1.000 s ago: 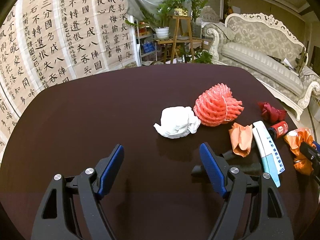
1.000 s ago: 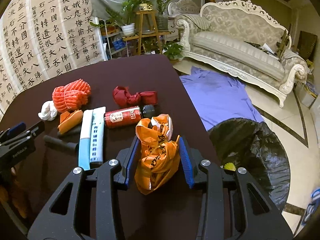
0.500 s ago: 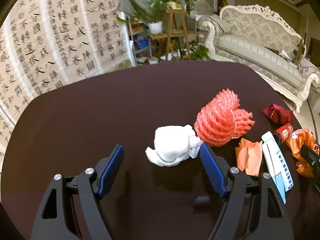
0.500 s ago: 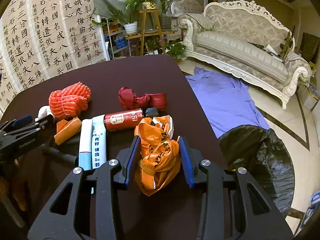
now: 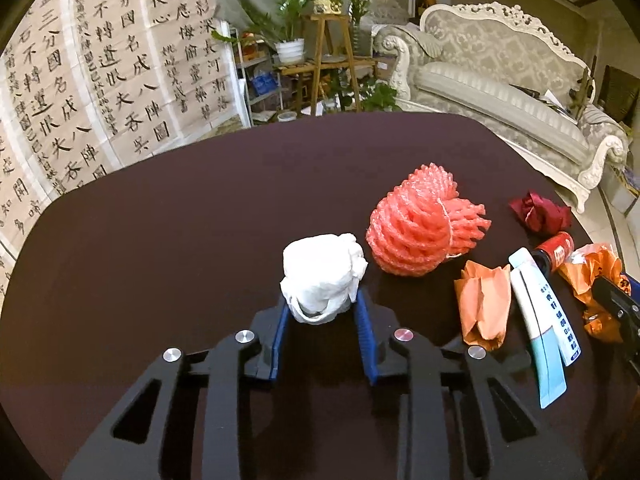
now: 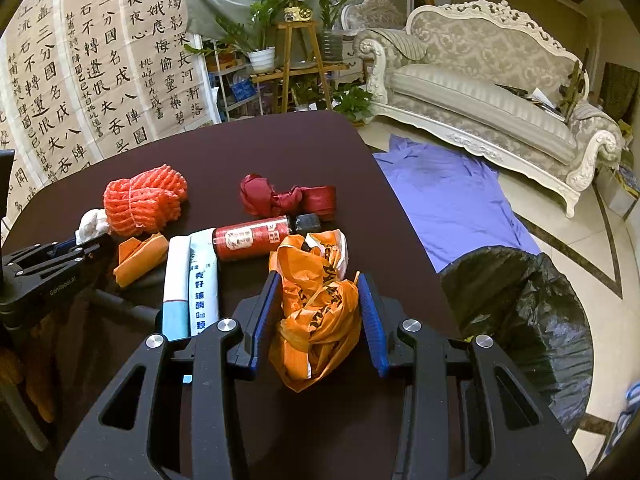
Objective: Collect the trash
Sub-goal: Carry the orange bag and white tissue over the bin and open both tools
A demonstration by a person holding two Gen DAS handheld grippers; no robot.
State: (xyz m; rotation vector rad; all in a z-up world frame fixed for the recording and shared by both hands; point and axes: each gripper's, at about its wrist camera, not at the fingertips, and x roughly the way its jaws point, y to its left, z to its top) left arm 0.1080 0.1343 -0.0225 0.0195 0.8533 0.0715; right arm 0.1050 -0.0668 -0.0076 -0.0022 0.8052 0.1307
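A crumpled white paper wad (image 5: 322, 276) sits on the dark table (image 5: 160, 260), between the blue pads of my left gripper (image 5: 323, 304). Its jaws are closing and both pads press the wad's lower sides. In the right wrist view the same wad (image 6: 90, 226) peeks out by the left gripper (image 6: 80, 240). My right gripper (image 6: 318, 284) is shut on a crumpled orange plastic bag (image 6: 316, 320) near the table's right edge. Loose on the table lie a red foam net (image 5: 420, 228), an orange wrapper (image 5: 482, 304), a white and blue tube (image 6: 192, 288), a red bottle (image 6: 250, 238) and a dark red wrapper (image 6: 280, 196).
A bin lined with a black bag (image 6: 520, 312) stands on the floor just right of the table. A purple cloth (image 6: 448, 196) lies on the floor behind it, with a pale sofa (image 6: 480, 92) beyond. Calligraphy sheets (image 5: 100, 80) and plant stands (image 5: 328, 48) are at the back.
My left gripper moved forward until the white wad lay between its jaws, then the jaws came in from wide open onto it. The right gripper kept its hold on the orange bag.
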